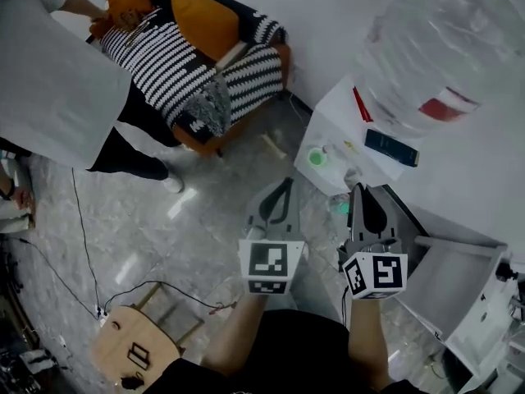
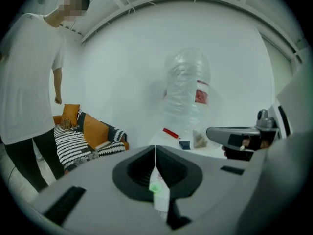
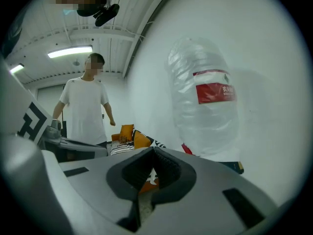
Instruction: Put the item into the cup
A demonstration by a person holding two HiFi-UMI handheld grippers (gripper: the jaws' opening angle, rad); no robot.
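A small green cup [image 1: 316, 158] stands on the white top of a water dispenser [image 1: 340, 113], beside a dark blue flat item [image 1: 391, 147] and a red strip [image 1: 362, 105]. My left gripper [image 1: 286, 182] hangs over the floor just left of the dispenser, jaws shut with nothing between them. My right gripper [image 1: 358, 189] is at the dispenser's near edge, also shut and empty. In the left gripper view the shut jaw tips [image 2: 155, 148] meet in a thin line, with a green blob [image 2: 155, 187] showing below them. The right gripper view shows its tips [image 3: 153, 151] closed too.
A large clear water bottle [image 1: 443, 48] sits on the dispenser. A person in a white shirt [image 1: 57, 72] stands by an orange and striped sofa [image 1: 205, 56]. A wooden stool [image 1: 135, 347] and cables lie on the marble floor. A white cabinet [image 1: 459, 286] is at the right.
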